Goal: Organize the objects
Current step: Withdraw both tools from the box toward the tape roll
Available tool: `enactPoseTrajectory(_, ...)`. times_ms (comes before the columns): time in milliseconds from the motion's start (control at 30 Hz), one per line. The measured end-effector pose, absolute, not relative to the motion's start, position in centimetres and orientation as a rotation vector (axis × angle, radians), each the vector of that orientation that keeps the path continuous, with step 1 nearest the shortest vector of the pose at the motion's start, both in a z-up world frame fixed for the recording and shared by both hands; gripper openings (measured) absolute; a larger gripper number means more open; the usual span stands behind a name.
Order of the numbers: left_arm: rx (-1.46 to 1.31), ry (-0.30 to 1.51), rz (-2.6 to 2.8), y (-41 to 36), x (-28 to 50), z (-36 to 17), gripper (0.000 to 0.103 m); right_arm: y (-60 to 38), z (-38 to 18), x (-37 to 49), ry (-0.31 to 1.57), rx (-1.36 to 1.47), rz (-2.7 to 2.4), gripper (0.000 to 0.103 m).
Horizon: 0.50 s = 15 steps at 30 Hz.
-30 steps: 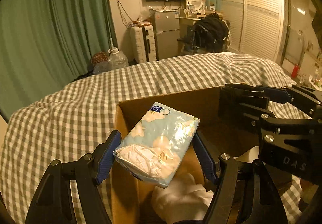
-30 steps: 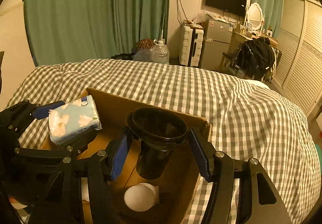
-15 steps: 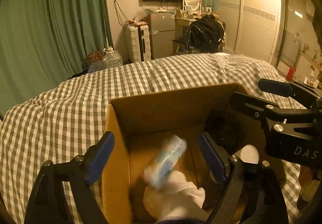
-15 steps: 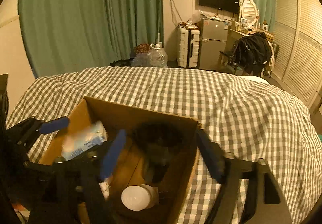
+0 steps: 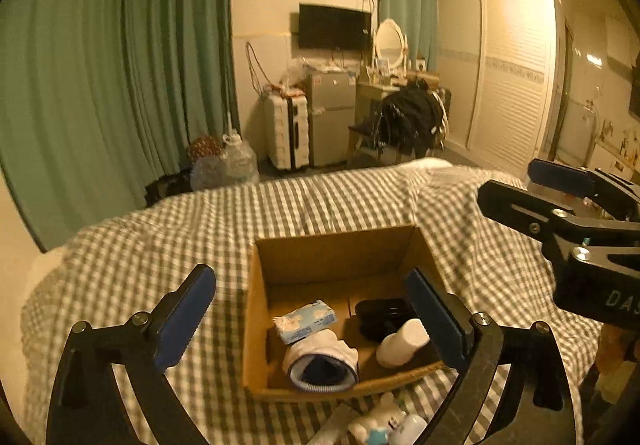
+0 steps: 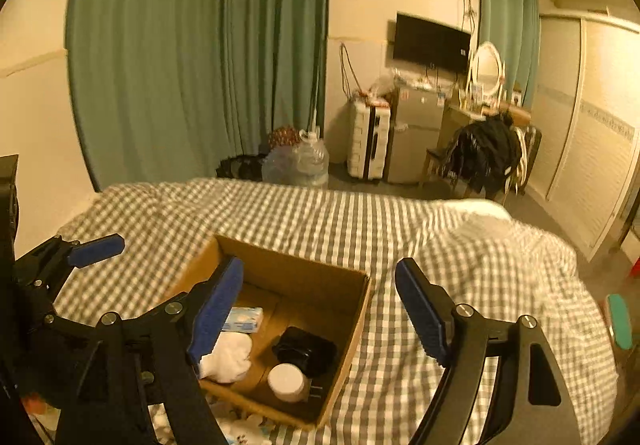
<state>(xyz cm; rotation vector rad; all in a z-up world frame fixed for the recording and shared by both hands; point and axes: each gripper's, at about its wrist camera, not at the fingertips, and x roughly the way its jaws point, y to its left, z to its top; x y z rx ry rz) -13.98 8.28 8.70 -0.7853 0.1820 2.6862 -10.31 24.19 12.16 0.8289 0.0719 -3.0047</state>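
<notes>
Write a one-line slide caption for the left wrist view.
Open left tool above a brown cardboard box on the checked bedspread, holding a pale blue tissue pack, rolled white sock, black cup.

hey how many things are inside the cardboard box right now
4: pale blue tissue pack back left, white rolled sock front left, black cup back right, white round bottle front right. Others may be hidden.

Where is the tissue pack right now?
The tissue pack lies inside the cardboard box on the bed, left half, just behind the rolled white sock and left of the black cup.
</notes>
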Motion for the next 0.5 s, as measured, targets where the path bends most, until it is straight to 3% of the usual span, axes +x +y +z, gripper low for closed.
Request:
enactPoseTrajectory(133, -0.723, 0.15, 2.744, 6.7, -10.6, 11.6, 0.102, 23.3, 15.8, -6.0, 0.112, 0.742, -3.017, 0.081)
enactPoseTrajectory(267, -0.675, 0.113, 2.779, 5.3, -7.2, 14.1, 0.103, 22.3, 18.5, -1.8, 0.15, 0.648, -3.028, 0.09)
enactPoseTrajectory(500, -0.683, 0.093, 2.817, 4.0, -3.7, 15.2, 0.103, 20.9, 21.2, 3.5, 0.18, 0.536, -3.028, 0.096)
